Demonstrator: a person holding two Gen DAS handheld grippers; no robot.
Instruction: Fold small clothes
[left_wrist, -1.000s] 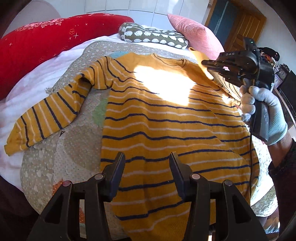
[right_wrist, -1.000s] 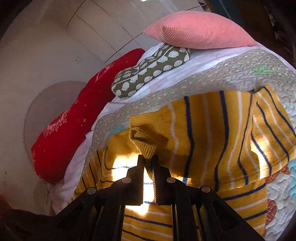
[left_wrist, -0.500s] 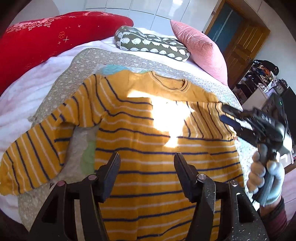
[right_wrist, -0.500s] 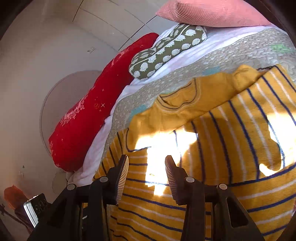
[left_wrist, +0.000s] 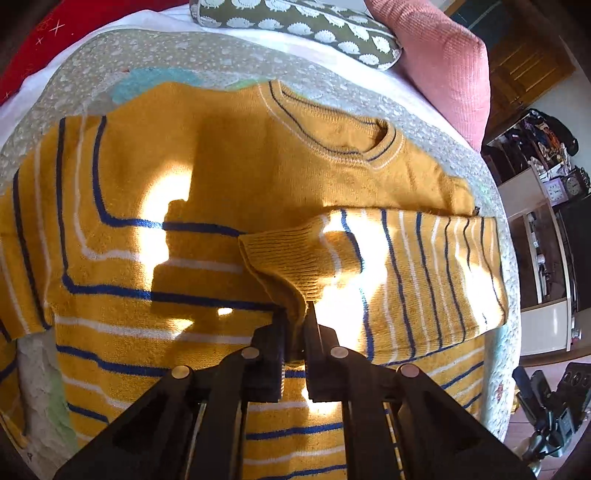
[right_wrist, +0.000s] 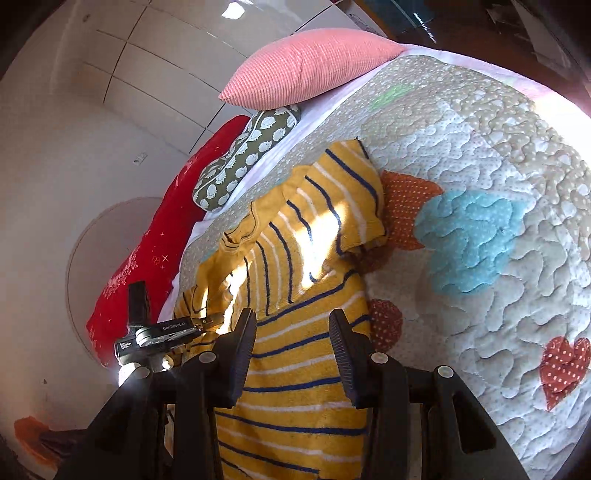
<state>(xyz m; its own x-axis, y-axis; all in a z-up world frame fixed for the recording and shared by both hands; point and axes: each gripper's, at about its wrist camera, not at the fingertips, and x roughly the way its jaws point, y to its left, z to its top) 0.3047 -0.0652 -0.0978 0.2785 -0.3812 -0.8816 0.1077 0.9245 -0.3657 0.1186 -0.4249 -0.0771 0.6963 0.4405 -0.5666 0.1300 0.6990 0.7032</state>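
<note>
Left wrist view
Sweater (left_wrist: 229, 177): mustard knit with navy and white stripes, spread flat, front up, on a quilt (left_wrist: 110, 55) covering a bed; neckline toward the pillows.
Sleeve (left_wrist: 399, 273): folded in across the chest, cuff (left_wrist: 288, 262) near the middle, striped part running out to the sweater's right edge.
Left claw (left_wrist: 295, 325): fingers have just closed together; clamped on the ribbed cuff, a fold of knit pinched between the pads.
Other sleeve: lies out to the picture's left, partly cut off by the frame.
Light: sun patches and hard shadows across the chest.
Pillows: hedgehog-print bolster (left_wrist: 303, 26), pink cushion (left_wrist: 443, 62), red cushion (left_wrist: 33, 40) at the head of the bed.
Room: shelves with clutter at the right edge, blurred.

Right wrist view
Right claw (right_wrist: 291, 354): fingers apart, nothing between them; held over the sweater's (right_wrist: 295, 369) lower body near its side edge.
Folded sleeve (right_wrist: 325, 206): lies on the sweater beyond the claw, its outer fold at the garment's edge beside the quilt (right_wrist: 498, 184).
Left claw (right_wrist: 207, 321): seen low at picture left, tip on the knit; exact grip too small to tell here.
Quilt patches: blue, orange and red heart shapes, right of the sweater.
Pillows: pink (right_wrist: 310, 66), hedgehog print (right_wrist: 243, 158), red (right_wrist: 155, 251) along a pale wall.
</note>
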